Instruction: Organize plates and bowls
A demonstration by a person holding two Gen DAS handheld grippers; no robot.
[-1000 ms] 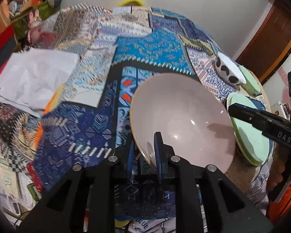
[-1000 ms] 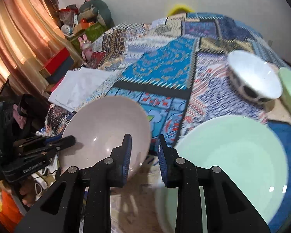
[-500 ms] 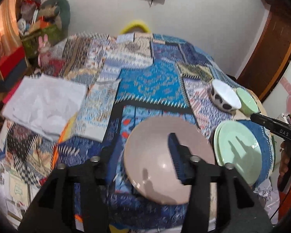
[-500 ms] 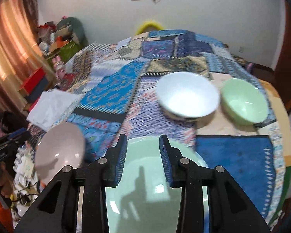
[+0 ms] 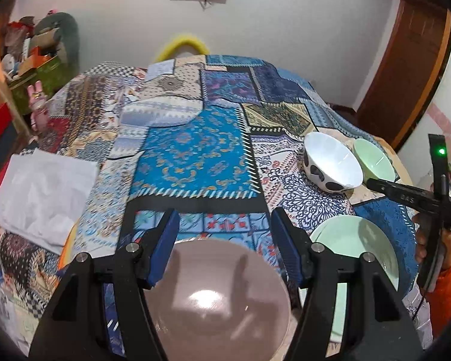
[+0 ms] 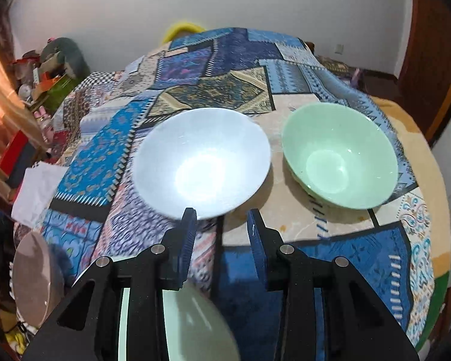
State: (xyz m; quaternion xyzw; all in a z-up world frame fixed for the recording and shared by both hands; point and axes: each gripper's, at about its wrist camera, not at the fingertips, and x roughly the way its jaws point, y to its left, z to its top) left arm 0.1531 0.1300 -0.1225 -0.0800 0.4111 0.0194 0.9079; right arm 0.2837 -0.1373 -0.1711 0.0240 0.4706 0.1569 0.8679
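Observation:
A pink bowl sits on the patchwork cloth at the near edge, below my left gripper, which is open and empty above it. It also shows in the right wrist view at the far left. A pale green plate lies to its right, and under my right gripper in the right wrist view. My right gripper is open and empty, just in front of a white bowl with black spots. A green bowl stands to its right.
A white folded cloth lies at the table's left side. The patchwork tablecloth covers the round table. Boxes and toys crowd the left wall. A wooden door stands at the right.
My left gripper let go of the pink bowl, opened wide and rose. My right gripper moved right and forward from over the green plate toward the white bowl, opening somewhat.

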